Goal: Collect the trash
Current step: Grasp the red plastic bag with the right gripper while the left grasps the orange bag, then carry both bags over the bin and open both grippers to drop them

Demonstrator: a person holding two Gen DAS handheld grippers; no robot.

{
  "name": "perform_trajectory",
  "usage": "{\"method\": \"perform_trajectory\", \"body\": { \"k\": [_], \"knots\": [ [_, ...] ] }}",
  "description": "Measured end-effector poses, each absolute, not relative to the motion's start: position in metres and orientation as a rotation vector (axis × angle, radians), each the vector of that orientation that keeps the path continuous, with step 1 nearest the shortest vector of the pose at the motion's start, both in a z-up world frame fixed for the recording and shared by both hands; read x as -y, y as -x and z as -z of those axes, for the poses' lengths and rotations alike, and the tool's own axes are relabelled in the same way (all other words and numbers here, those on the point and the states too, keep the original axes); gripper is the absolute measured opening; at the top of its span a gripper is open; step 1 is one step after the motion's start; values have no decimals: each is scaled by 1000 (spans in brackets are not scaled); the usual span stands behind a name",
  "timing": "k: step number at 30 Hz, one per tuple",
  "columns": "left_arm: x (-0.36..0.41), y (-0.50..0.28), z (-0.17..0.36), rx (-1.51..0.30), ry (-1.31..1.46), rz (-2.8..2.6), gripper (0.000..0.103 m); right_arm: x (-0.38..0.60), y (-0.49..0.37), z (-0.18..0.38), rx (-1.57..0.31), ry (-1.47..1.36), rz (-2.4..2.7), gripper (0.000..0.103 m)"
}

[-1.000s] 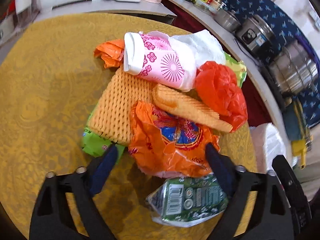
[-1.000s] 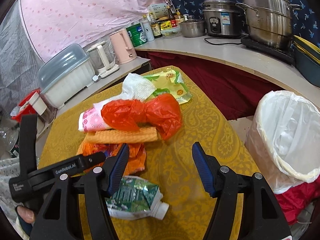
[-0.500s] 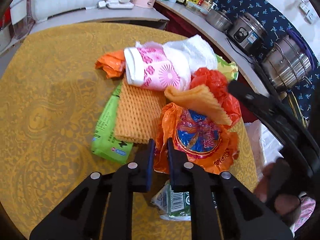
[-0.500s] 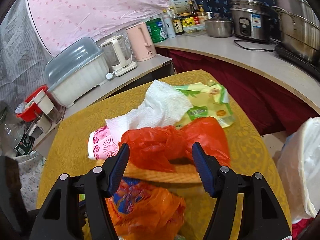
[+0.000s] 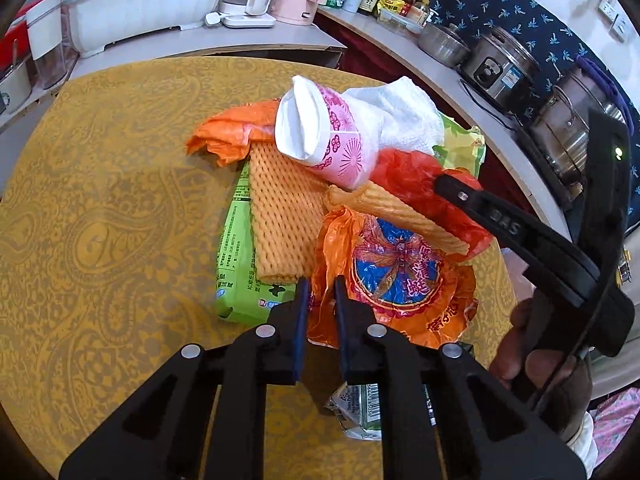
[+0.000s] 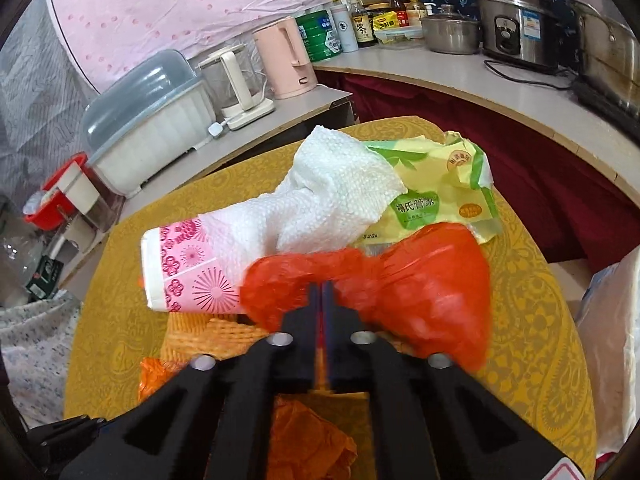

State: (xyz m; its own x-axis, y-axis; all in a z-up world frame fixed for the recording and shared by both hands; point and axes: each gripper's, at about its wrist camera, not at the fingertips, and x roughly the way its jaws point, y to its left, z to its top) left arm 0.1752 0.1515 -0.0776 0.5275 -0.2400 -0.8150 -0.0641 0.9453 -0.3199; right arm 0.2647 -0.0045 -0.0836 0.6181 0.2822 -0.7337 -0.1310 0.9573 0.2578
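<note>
Since a second ago both tongs have closed. On the round gold-patterned desk (image 5: 100, 208), left tongs (image 5: 319, 286) pinch the orange printed plastic bag (image 5: 400, 276) lower centre; right tongs (image 6: 322, 290) clamp the crumpled red plastic bag (image 6: 420, 292) mid-frame. Bare desk lies left.

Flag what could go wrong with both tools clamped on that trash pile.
1. The left tool pinches only the edge of the crumpled orange printed plastic bag; thin film may slip or tear.
2. The ribbed orange foam sleeve lies across that bag and could be dragged off the table.
3. The right tool grips the red plastic bag, which touches the pink flowered paper cup; lifting may roll it.
</note>
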Motion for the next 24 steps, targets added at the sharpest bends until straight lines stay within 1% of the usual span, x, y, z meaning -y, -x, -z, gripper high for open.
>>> {"method": "perform_trajectory", "body": {
  "k": [7, 17, 24],
  "knots": [
    [-146, -158, 66, -986, 314, 119, 12, 35, -234, 64, -814, -229, -207, 1],
    [-124, -132, 27, -903, 290, 176, 12, 84, -178, 21, -711, -277, -158, 1],
    [-95, -128, 2, -857, 257, 228, 12, 116, -151, -7, -644, -291, -110, 1]
  ]
}}
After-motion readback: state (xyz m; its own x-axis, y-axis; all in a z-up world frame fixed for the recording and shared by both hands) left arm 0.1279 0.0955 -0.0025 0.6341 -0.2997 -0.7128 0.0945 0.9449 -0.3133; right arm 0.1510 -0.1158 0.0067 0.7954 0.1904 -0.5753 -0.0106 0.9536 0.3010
